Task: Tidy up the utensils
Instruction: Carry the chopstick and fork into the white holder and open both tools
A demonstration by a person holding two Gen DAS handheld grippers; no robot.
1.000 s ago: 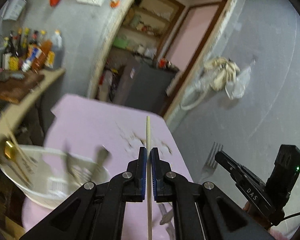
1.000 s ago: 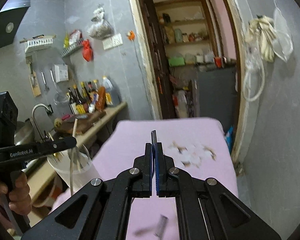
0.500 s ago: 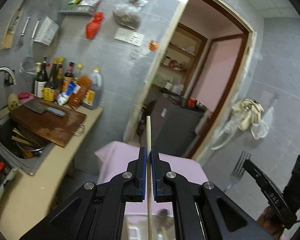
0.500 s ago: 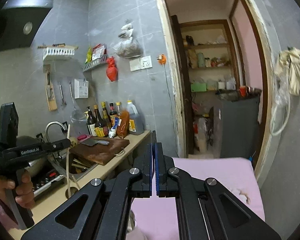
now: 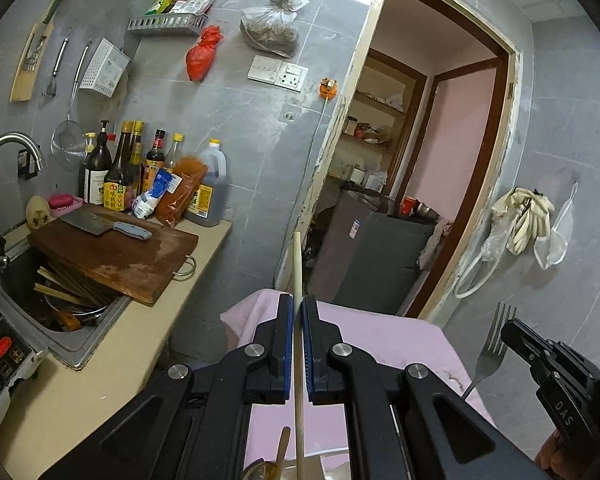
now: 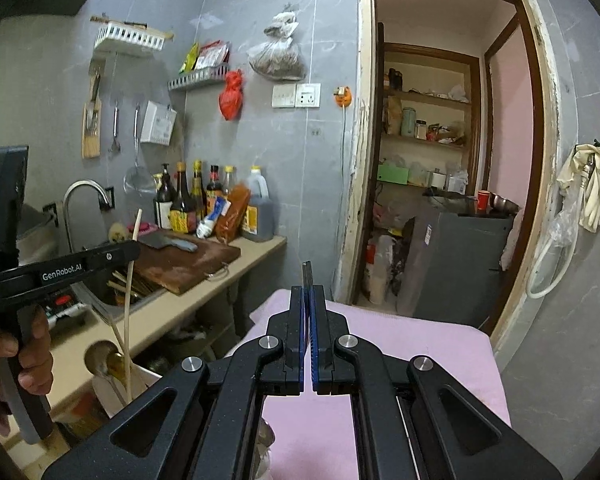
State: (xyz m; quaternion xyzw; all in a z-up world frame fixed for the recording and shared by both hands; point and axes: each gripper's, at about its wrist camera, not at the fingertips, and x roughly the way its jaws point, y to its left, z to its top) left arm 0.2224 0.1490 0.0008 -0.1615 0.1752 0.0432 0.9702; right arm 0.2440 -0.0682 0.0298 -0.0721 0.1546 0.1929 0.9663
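My left gripper (image 5: 296,308) is shut on a pale wooden chopstick (image 5: 297,264) held upright; its lower end points down toward a white container (image 6: 140,380) with a gold spoon (image 6: 114,362) in it. My right gripper (image 6: 308,300) is shut on a metal fork, seen edge-on as a thin dark strip (image 6: 307,274). In the left wrist view the fork (image 5: 494,344) stands tines up in the right gripper (image 5: 512,330). In the right wrist view the left gripper (image 6: 134,246) holds the chopstick (image 6: 130,292) above the container.
A pink-covered table (image 6: 420,352) lies below both grippers. On the left a counter (image 5: 80,368) carries a sink (image 5: 52,296), a wooden cutting board (image 5: 116,252) with a cleaver (image 5: 100,224), and several bottles (image 5: 140,176). A doorway (image 5: 420,180) opens behind.
Both grippers have lifted and tilted up, so the views swung from the table top to the wall and counter. The chopstick and fork stay gripped.
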